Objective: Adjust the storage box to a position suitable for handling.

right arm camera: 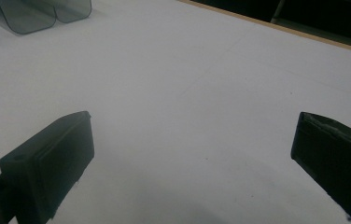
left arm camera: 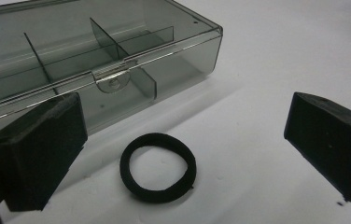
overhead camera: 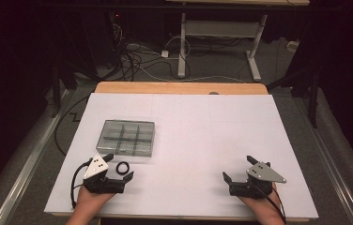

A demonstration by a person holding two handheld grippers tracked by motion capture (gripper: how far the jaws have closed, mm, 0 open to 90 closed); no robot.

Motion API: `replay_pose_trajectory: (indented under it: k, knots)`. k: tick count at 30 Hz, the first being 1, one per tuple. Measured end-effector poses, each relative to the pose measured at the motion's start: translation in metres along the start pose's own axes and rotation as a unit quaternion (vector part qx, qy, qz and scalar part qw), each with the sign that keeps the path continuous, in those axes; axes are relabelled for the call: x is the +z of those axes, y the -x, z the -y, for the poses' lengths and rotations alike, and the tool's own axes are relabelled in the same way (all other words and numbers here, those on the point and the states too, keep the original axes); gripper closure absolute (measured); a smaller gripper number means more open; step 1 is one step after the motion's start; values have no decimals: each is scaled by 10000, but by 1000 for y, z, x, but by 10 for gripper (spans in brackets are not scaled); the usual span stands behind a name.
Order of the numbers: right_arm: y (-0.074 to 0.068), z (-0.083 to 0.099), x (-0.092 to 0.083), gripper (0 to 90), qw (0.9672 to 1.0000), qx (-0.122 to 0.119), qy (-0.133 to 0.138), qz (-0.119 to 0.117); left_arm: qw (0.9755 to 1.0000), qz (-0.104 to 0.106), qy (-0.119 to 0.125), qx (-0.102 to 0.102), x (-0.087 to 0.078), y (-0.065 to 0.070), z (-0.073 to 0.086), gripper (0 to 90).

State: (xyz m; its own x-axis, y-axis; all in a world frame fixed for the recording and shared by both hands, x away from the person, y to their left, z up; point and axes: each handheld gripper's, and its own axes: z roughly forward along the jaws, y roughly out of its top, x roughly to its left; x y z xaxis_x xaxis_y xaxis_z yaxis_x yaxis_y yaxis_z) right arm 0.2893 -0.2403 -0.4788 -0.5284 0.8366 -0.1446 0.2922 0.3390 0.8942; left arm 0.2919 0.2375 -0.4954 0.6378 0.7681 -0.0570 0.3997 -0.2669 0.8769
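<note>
A black ring, like a hair tie, lies flat on the white table sheet. My left gripper rests low at the front left, open, its jaws standing on either side of the ring without touching it. Just beyond the ring sits a smoky clear plastic box with inner dividers, its lid closed and latched. My right gripper rests at the front right, open, with bare sheet between its jaws.
The box's corner shows far off in the right gripper view. The table's wooden far edge borders the sheet. Beyond it stand a desk frame and floor cables. A cable trails from the left gripper.
</note>
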Motion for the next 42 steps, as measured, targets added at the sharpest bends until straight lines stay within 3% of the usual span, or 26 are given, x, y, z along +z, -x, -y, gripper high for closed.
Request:
replay_pose_trajectory:
  k: [23,29,32,33,34,36,42]
  knots:
    - [4,-1,-7,0,9998,132,122,12,9999,66,-118,-24,2,-1,-1,14]
    - [2,-1,-6,0,9999,96,108,-29,9997,191,-172,-20,2,-2,-2,153]
    - [1,-2,-7,0,9999,98,114,-35,9987,294,-422,52,3,-1,-3,227]
    - [1,-2,-7,0,9999,94,141,-36,9981,356,-493,85,1,0,-2,304]
    - [1,-2,-7,0,9999,90,144,-32,9981,356,-493,85,1,0,-2,340]
    - [1,-2,-7,0,9998,90,147,-34,9966,309,-754,123,2,0,-2,423]
    - [1,-2,-8,0,9998,85,147,-33,9945,240,-1009,140,3,-4,-2,621]
